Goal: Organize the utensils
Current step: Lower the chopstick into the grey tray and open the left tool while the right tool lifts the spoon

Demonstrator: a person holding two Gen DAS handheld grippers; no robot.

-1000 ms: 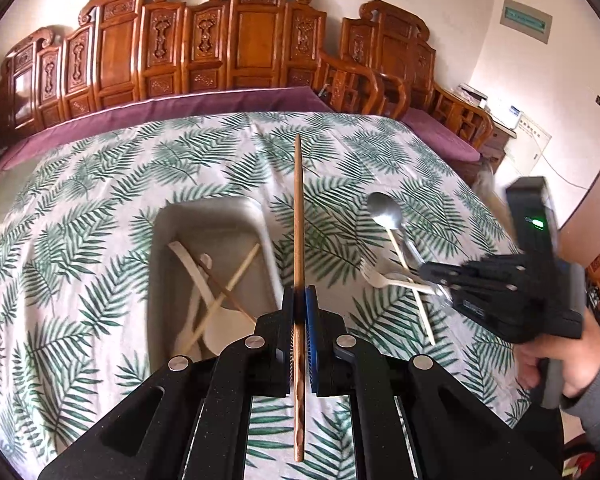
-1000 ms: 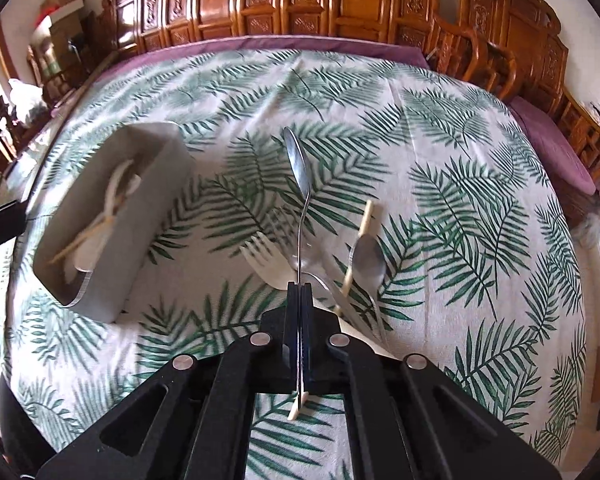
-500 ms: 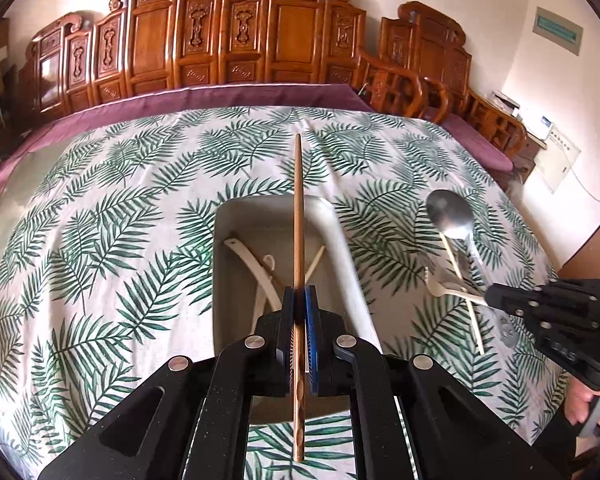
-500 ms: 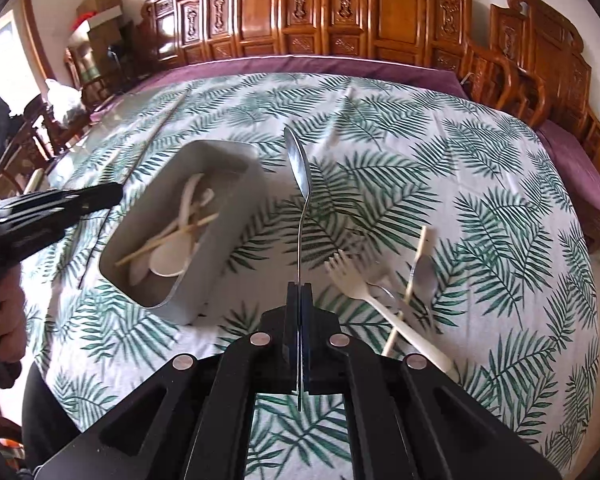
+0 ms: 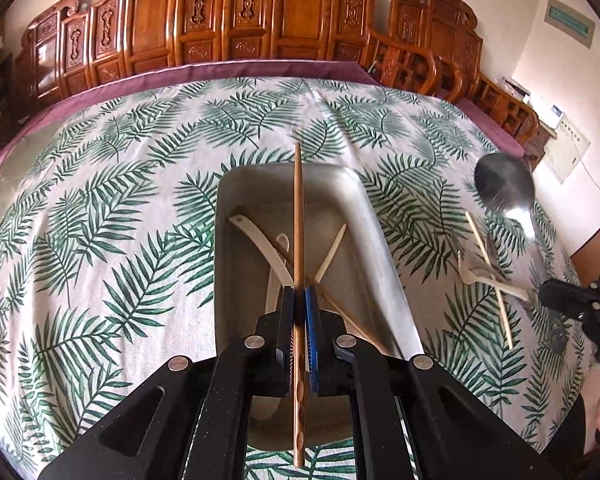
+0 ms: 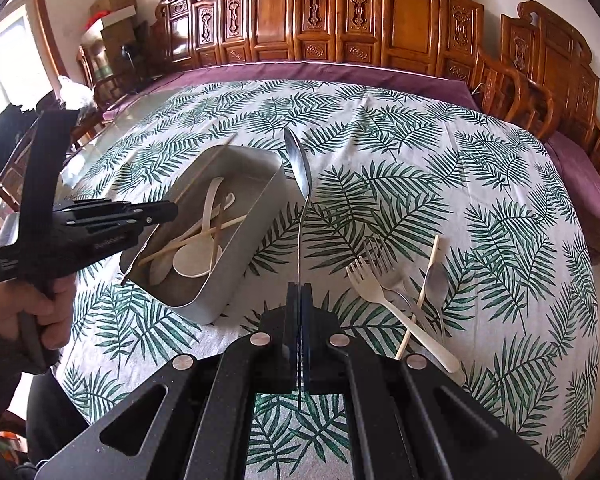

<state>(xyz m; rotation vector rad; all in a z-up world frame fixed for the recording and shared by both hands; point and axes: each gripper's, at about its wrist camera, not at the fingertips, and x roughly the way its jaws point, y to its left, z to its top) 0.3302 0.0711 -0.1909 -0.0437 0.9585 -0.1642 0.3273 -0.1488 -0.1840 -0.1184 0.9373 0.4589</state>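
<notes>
My left gripper (image 5: 299, 300) is shut on a brown wooden chopstick (image 5: 297, 216) and holds it lengthwise above the grey metal tray (image 5: 384, 256). The tray (image 6: 256, 216) holds pale spoons and chopsticks (image 6: 198, 240). My right gripper (image 6: 299, 292) is shut on a metal spoon (image 6: 298, 160), bowl pointing away, in the air just right of the tray. The left gripper (image 6: 168, 210) also shows in the right wrist view over the tray. The spoon (image 5: 504, 188) shows at the right of the left wrist view.
On the palm-leaf tablecloth (image 6: 400, 140) right of the tray lie a pale fork (image 6: 380, 296), a metal fork (image 6: 384, 260), a metal spoon (image 6: 436, 280) and a pale chopstick (image 6: 424, 280). Carved wooden chairs (image 6: 340, 20) line the far side.
My left gripper has carried the chopstick rightwards until it hangs over the tray. My right gripper has lifted the metal spoon off the pile and moved it left towards the tray.
</notes>
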